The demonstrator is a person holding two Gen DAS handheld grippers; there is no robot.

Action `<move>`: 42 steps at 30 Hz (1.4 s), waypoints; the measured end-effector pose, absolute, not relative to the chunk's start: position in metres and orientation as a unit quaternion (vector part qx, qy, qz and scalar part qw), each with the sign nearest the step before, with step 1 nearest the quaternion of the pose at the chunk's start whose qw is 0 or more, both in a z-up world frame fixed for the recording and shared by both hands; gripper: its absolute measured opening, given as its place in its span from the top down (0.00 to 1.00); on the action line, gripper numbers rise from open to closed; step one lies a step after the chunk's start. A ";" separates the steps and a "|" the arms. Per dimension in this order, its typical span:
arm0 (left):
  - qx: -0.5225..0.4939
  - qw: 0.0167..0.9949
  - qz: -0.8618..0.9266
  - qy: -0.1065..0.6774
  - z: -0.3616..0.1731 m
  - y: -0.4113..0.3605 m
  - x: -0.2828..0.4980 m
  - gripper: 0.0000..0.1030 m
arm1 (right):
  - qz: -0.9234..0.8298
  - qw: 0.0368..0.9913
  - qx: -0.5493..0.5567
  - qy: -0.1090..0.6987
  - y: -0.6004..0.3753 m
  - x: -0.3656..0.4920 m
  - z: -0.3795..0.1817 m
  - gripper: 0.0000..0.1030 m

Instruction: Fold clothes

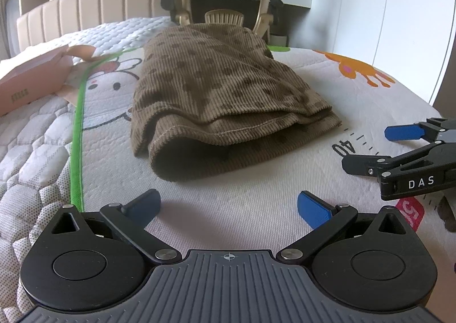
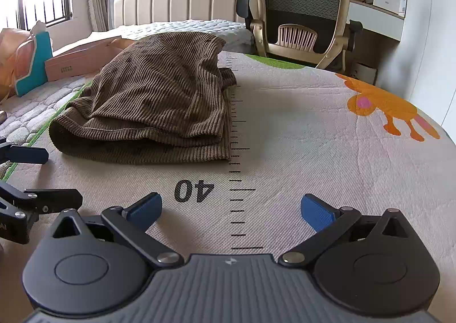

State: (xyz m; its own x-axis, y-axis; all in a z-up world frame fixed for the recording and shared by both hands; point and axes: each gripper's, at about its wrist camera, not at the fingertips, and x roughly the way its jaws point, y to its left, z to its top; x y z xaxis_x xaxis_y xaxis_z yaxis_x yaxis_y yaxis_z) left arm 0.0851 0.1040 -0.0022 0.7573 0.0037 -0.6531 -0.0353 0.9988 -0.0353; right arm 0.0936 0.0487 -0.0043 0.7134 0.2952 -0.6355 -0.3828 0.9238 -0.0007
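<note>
The brown corduroy garment [image 1: 216, 95] lies folded on the bed's mat [image 1: 256, 200], apart from both grippers. Left gripper [image 1: 228, 209] and right gripper [image 2: 230, 210] hover spread, empty. Folding looks nearly finished; next needs another fold or smoothing.

The folded garment [image 1: 222, 86] is brown ribbed corduroy with darker brown spots. Under it, the mat [image 2: 299, 137] is pale grey-white, printed with an orange animal [image 2: 384, 106], a black ruler scale and a green border stripe [image 1: 77, 134]. Both grippers [image 1: 228, 206] [image 2: 230, 209] are black with blue fingertips [image 1: 313, 209]. The box [image 2: 77, 63] is pink.
</note>
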 end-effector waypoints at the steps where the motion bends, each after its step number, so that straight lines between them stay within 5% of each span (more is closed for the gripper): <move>1: -0.025 0.937 0.010 0.347 -0.002 0.105 0.085 0.00 | 0.183 0.923 -0.066 0.331 0.049 0.093 -0.004 0.00; 42: -0.040 0.939 0.005 0.343 -0.002 0.110 0.084 0.00 | 0.184 0.923 -0.066 0.331 0.048 0.094 -0.005 0.00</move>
